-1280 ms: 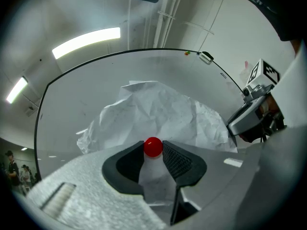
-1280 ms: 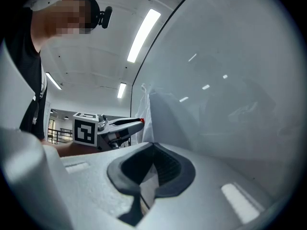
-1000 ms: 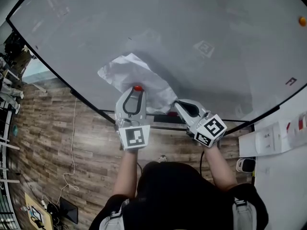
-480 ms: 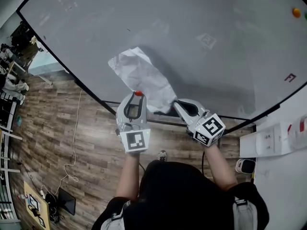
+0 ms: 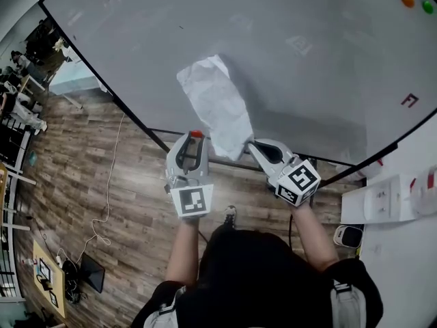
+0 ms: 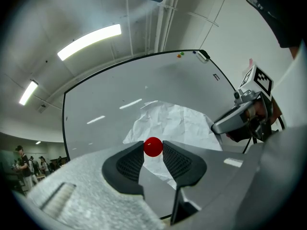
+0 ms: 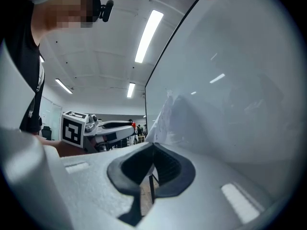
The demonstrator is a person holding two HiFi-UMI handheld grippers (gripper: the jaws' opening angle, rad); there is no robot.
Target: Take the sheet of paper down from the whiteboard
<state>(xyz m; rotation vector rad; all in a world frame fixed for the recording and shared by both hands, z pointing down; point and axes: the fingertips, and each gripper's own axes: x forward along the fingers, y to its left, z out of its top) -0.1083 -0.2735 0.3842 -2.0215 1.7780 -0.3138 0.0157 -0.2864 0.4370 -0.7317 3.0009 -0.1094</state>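
Grippers: two, a left gripper (image 5: 196,137) and a right gripper (image 5: 251,145), grey plastic with black ribbed pads; each carries one cube with black-and-white square markers.
Left fingers: closed on one small glossy red round magnet (image 6: 153,146), pinched at the very tips.
Right fingers: pressed together on the lower corner of the crumpled white sheet of paper (image 5: 218,104).
Sheet: one, thin, creased all over, roughly oblong; it rises from the right fingertips and runs up beyond them, just beside the left fingertips.
Board: one large smooth whiteboard with a thin black frame (image 5: 136,46), directly ahead of both pairs of fingers; the sheet's upper part lies across its face, but contact with the board is unclear.
Other magnets: two small round ones, an orange magnet (image 5: 407,0) and a green magnet (image 5: 428,6), well apart from both fingers at the board's far corner.
Floor: brown wood-plank floor (image 5: 82,183) below the fingers.
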